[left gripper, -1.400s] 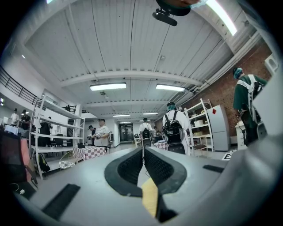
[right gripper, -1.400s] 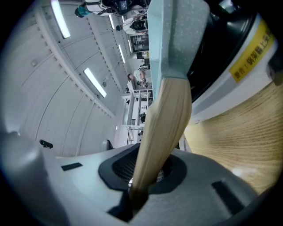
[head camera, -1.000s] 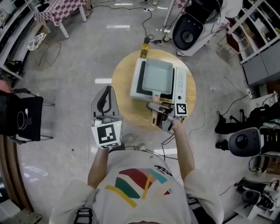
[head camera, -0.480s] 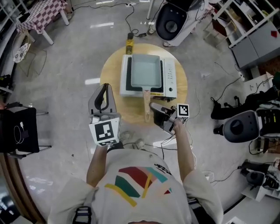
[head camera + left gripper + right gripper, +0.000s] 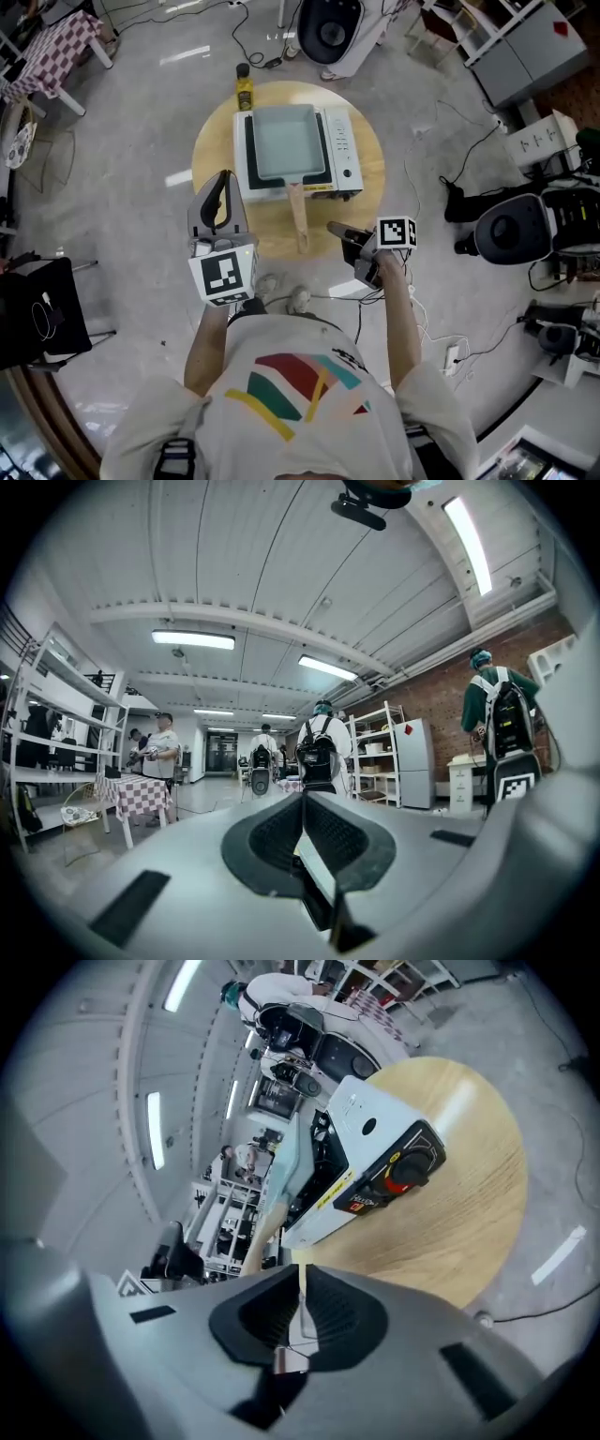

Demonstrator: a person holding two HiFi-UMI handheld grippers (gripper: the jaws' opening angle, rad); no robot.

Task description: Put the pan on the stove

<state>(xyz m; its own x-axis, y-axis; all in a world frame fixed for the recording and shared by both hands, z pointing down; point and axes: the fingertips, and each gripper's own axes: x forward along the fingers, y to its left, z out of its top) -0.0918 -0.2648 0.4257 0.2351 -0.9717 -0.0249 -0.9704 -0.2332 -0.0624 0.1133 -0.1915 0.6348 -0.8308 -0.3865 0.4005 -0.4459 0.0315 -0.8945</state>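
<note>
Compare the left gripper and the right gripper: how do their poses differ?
The left gripper looks level into the room, with no table in its view; the right gripper faces the white stove on the round wooden table. The left gripper's view is upright; the right gripper's is rolled sideways. Both are shut and empty.

place: lab-workshop hall | evidence: metal shelving (image 5: 375, 754), brick wall (image 5: 436, 696), floor cables (image 5: 452, 202), strip lights (image 5: 192, 639)
</note>
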